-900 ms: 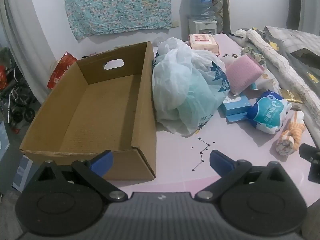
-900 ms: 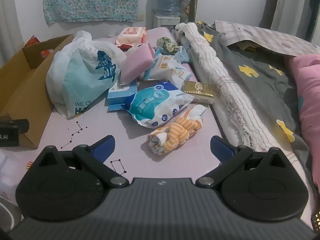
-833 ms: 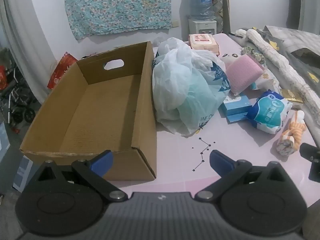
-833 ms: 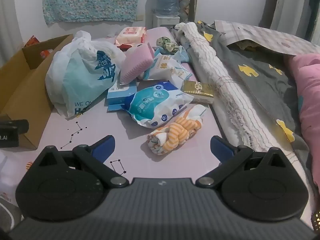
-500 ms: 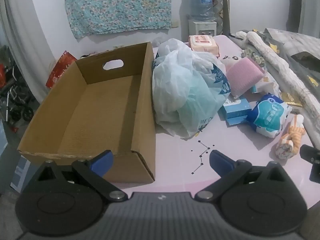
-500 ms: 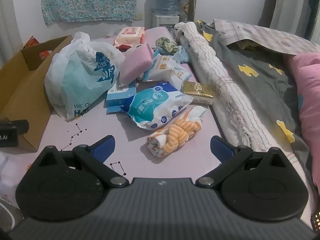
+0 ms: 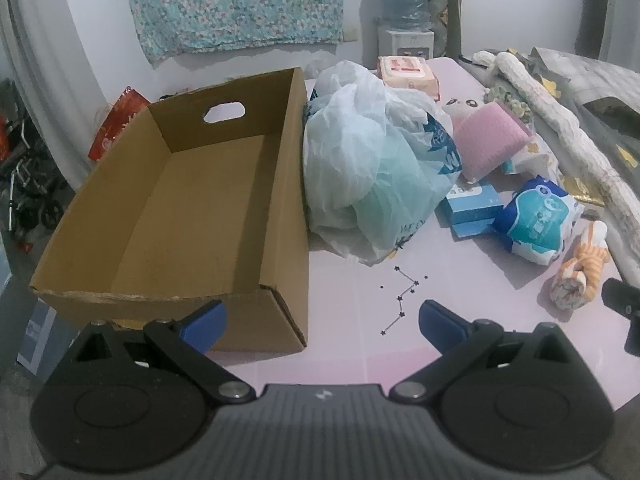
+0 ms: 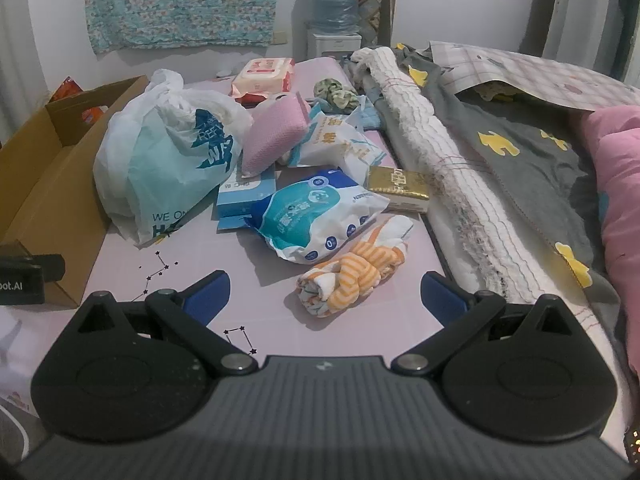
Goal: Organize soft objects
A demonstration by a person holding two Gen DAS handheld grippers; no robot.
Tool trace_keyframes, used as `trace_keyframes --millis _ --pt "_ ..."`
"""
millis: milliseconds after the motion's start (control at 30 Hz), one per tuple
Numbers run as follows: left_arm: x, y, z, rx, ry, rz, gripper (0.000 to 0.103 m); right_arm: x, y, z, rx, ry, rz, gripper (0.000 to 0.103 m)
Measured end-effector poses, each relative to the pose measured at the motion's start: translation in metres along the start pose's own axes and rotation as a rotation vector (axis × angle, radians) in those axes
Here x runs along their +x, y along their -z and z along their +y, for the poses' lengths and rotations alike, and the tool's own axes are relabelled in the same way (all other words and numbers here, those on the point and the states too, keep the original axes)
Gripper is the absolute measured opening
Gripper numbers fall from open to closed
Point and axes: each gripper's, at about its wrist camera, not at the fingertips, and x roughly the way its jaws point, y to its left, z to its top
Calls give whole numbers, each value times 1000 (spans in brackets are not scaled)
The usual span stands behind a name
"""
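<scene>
While the striped orange cloth roll point(image 8: 354, 270) lies on the pink surface point(image 8: 360, 328), long axis toward one o'clock, it sits just ahead of the right claw point(image 8: 325, 298), released; the left claw point(image 7: 322, 320), also released, seems farther.

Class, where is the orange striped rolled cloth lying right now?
In the right wrist view, the orange striped rolled cloth lies on the pink table, just below the blue tissue pack.
</scene>
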Motion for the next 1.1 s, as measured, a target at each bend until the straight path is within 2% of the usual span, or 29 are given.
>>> trace_keyframes --millis 367,700,1100 --pt "5 3 1 -5 25 45 103 -1 -1 -2 3 12 -1 102" --pt "5 5 20 -56 -13 46 103 1 -2 5 -9 4 0 102" --pt "5 8 30 -73 -12 52 103 1 -3 17 -36 -5 -2 102"
